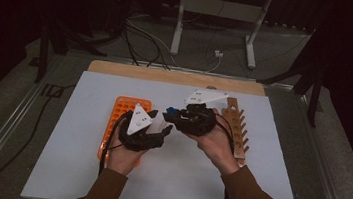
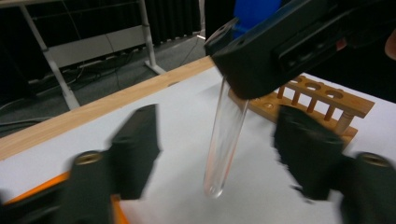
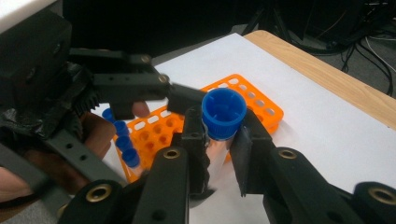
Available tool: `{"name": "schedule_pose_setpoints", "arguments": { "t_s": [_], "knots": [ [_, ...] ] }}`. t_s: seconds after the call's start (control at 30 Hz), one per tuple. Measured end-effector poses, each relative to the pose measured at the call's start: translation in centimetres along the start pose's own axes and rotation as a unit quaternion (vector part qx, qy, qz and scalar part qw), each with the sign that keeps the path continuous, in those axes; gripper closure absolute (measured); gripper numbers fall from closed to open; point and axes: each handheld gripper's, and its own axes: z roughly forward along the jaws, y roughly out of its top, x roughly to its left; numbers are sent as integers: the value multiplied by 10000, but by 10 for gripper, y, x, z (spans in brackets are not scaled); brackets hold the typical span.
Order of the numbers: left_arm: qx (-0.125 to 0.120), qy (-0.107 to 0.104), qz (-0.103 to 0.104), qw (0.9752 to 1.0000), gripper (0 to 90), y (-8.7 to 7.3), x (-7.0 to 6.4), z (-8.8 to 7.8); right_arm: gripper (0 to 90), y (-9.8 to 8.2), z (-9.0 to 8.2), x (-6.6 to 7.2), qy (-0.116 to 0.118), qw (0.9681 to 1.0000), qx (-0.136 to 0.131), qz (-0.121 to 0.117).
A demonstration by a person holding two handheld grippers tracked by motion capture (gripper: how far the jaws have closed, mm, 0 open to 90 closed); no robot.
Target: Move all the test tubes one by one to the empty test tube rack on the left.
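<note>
A clear test tube with a blue cap hangs upright above the white mat, and my right gripper is shut on it just under the cap. My left gripper reaches in from the left; its two jaws stand on either side of the tube's lower half, with a gap on each side and no pad touching the glass. In the high view, the left gripper and the right gripper meet at the middle of the mat, between the two racks.
An orange rack lies left of the grippers, with a few blue-capped tubes in its near holes. A wooden rack stands to the right. The white mat lies on a table with a wooden far edge.
</note>
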Motion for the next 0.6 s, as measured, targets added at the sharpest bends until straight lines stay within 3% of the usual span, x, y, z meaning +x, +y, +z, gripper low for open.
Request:
{"name": "schedule_pose_setpoints", "arguments": {
  "t_s": [0.2,0.53,0.6],
  "knots": [
    [-154,-116,4,9998,661,-1,-1,-1,769,0,2,1,49,10000,-10,5],
    [-143,-181,-8,9997,778,-3,0,0,763,-1,5,1,90,9999,17,44],
    [-136,-165,-64,9997,779,-3,2,0,657,-1,4,-1,159,9998,-67,93]
  ]
}}
